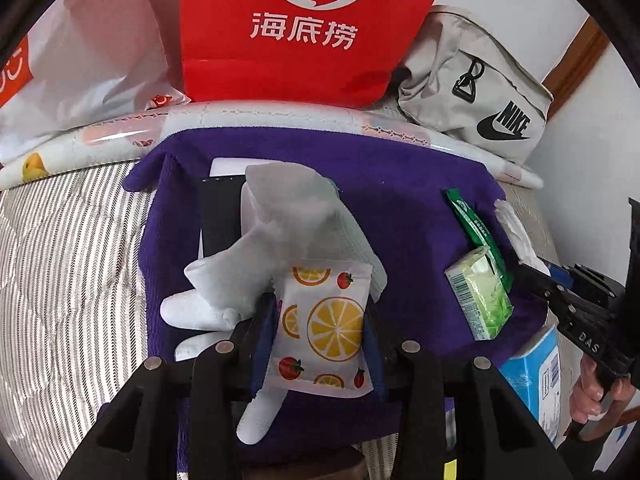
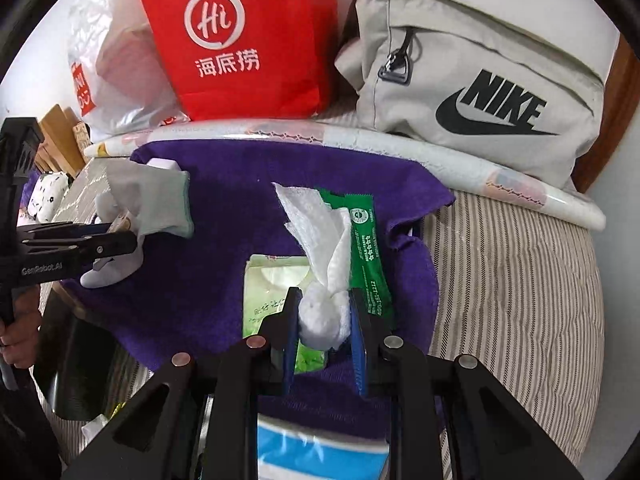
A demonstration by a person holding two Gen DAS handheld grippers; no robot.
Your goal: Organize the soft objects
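My left gripper (image 1: 320, 320) is shut on a white tissue pack with orange and strawberry prints (image 1: 322, 324), held over grey-white socks (image 1: 276, 232) on a purple towel (image 1: 400, 200). My right gripper (image 2: 325, 314) is shut on a crumpled white tissue (image 2: 322, 316) whose loose end (image 2: 308, 216) fans upward. Under it lie a green tissue pack (image 2: 272, 292) and a green sachet (image 2: 364, 248) on the purple towel (image 2: 224, 200). The green pack (image 1: 480, 296) and sachet (image 1: 468, 216) also show in the left wrist view. The left gripper (image 2: 116, 240) shows at the left in the right wrist view.
A red paper bag (image 1: 304, 28), a white plastic bag (image 1: 92, 64) and a grey Nike bag (image 1: 476, 88) stand at the back behind a rolled mat (image 1: 280, 114). A blue tissue box (image 1: 536, 376) lies at the towel's near right. Striped bedding (image 2: 520, 280) surrounds the towel.
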